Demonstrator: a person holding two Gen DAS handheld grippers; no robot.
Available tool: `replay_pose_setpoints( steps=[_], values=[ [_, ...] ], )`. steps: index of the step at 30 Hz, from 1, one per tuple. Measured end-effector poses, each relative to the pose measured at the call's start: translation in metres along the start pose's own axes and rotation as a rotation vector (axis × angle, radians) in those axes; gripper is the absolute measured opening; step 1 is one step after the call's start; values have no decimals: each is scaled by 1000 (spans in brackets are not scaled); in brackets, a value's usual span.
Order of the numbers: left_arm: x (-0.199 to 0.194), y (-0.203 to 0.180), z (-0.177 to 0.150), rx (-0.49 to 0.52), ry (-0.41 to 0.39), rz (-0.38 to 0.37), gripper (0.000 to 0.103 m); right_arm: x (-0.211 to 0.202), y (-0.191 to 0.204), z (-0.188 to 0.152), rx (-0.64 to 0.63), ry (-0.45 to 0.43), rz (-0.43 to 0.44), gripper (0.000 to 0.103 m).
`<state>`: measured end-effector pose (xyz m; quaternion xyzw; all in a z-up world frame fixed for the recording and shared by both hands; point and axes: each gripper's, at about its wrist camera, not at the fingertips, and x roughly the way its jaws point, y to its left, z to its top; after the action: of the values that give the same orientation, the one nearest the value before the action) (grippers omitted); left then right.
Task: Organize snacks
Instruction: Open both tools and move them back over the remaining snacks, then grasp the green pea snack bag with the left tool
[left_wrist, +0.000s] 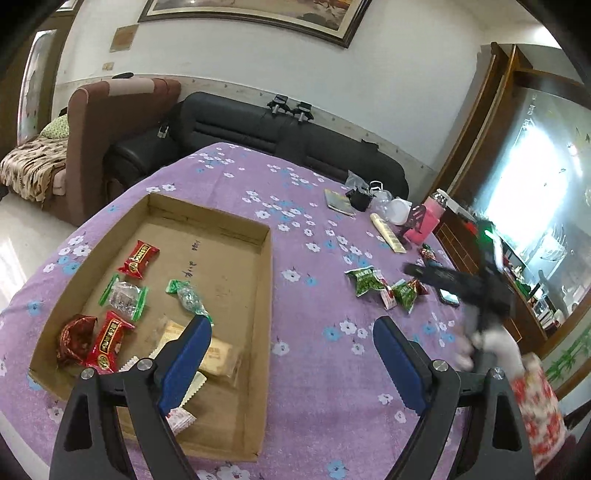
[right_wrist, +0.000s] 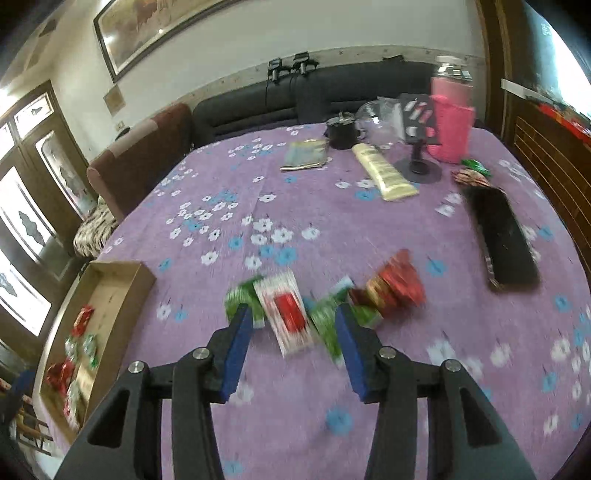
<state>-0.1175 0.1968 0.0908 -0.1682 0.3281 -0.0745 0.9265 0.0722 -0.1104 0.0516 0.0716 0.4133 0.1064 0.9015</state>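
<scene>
On the far right part of the bench (right_wrist: 295, 221) stand things that are no snacks: a pink bottle (right_wrist: 451, 122), a black mug (right_wrist: 341, 134), a clear plastic bag (right_wrist: 380, 118), a cream tube (right_wrist: 384, 171), a thin booklet (right_wrist: 306, 154) and a dark phone stand (right_wrist: 419, 162). A long black case (right_wrist: 504, 240) lies near the right edge, beside a small wrapped sweet (right_wrist: 474, 173).

The loose snacks (right_wrist: 325, 310) lie in a blurred cluster on the cloth: green packets, a white and red packet and a red foil one. The right gripper (right_wrist: 293, 332) hangs just over them with its jaws partly apart and nothing pressed between the pads; the white and red packet shows in the gap below. The left gripper (left_wrist: 291, 328) stands wide open and empty over the right wall of the cardboard tray (left_wrist: 264, 295). In the tray lie red packets (left_wrist: 138, 258), clear packets with green ends (left_wrist: 123, 299) and a beige biscuit pack (left_wrist: 218, 356).

A lilac cloth with white and blue flowers covers the bench. Behind it stand a black sofa (left_wrist: 258, 129), a brown armchair (left_wrist: 110, 122) and a framed picture (left_wrist: 258, 14) on the white wall.
</scene>
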Motion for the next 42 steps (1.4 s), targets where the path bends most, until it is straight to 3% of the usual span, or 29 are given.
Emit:
replay_pose_setpoints(
  steps=[8,10,13,16,19,20,22,24,29,34,37,42],
  values=[
    [0,8,-2,-23,14,14,92,81,30,19,-35,117,-92,46],
    [0,12,-3,-28,16,14,92,91,31,14,-31,169,-68,46],
    [4,15,-4,-36,27,6,92,86,39,0,-69,220,-50,33],
    [9,13,-6,-28,39,-6,92,66,51,-31,-73,360,119,30],
    [12,10,-7,-23,49,-21,92,31,52,-44,-72,350,266,31],
    [13,8,-8,-20,52,-23,92,14,47,-43,-58,297,295,32],
    [14,4,-8,-18,61,-33,92,-9,37,-37,-74,190,231,41],
    [14,0,-10,-11,68,-39,92,-16,32,-35,-101,142,154,50],
    [6,-9,-11,13,61,-31,92,-16,7,-51,-34,169,77,50],
    [14,-18,-14,10,82,-44,92,-26,-11,-72,94,148,93,50],
    [18,-24,-17,9,103,-64,92,-9,-10,-74,114,173,59,50],
    [21,-33,-21,20,127,-61,92,14,8,-70,71,136,-25,51]
  ],
)
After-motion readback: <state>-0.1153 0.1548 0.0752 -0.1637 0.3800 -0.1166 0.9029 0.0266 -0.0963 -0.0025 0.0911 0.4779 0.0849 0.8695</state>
